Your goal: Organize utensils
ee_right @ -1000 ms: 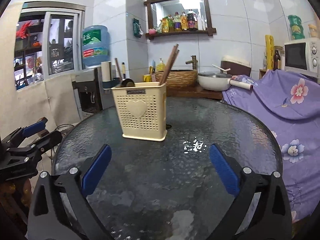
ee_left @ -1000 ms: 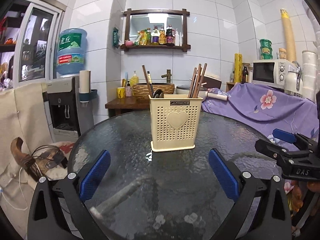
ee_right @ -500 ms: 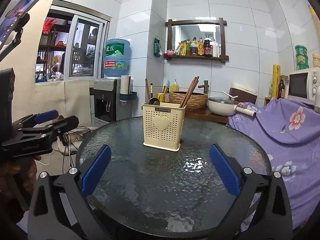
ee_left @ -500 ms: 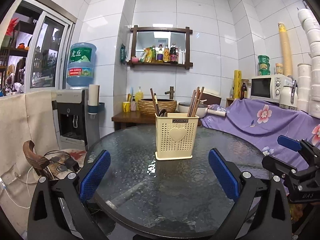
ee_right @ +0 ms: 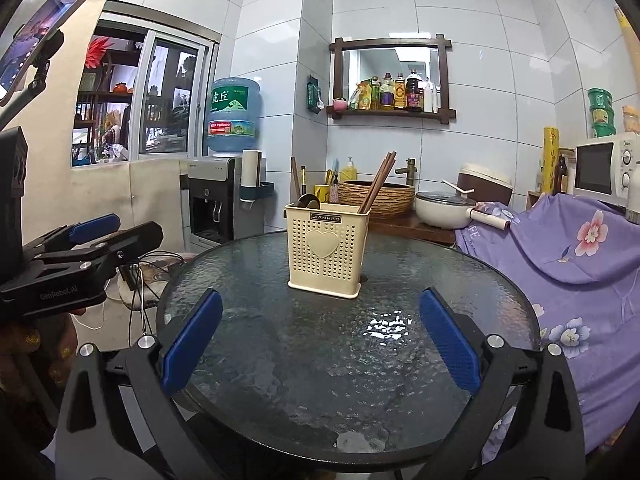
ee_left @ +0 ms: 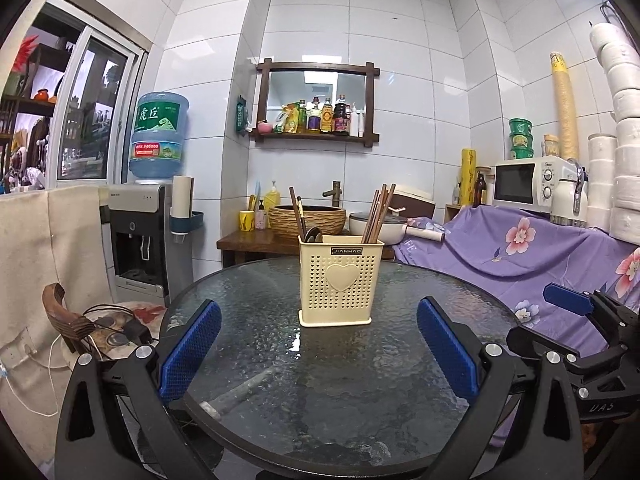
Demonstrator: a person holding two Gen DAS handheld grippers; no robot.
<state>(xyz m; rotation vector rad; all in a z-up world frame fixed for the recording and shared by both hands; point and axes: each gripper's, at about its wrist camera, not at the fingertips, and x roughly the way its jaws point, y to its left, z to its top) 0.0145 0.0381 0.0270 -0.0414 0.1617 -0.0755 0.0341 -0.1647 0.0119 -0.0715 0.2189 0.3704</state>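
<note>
A cream perforated utensil holder [ee_left: 340,282] with a heart on its front stands upright on the round glass table [ee_left: 280,400]. Brown chopsticks [ee_left: 378,214] lean in its right side; a dark spoon [ee_left: 313,235] and more sticks sit in its left. The holder [ee_right: 326,250] shows in the right wrist view too, with its chopsticks [ee_right: 378,182]. My left gripper [ee_left: 318,354] is open and empty, held back near the table's front edge. My right gripper [ee_right: 318,340] is open and empty as well, also well short of the holder. Each gripper appears at the edge of the other's view.
A purple flowered cloth [ee_left: 540,248] covers furniture on the right, with a microwave [ee_left: 528,180] on it. A water dispenser [ee_left: 138,232] stands to the left. Behind the table are a wooden counter with a woven basin [ee_left: 306,220] and a white pot [ee_right: 444,208]. A chair with cables [ee_left: 104,328] sits low left.
Both grippers have pulled back and risen from the table; the holder looks smaller and farther off, and the whole table edge is now in view. Both stay open.
</note>
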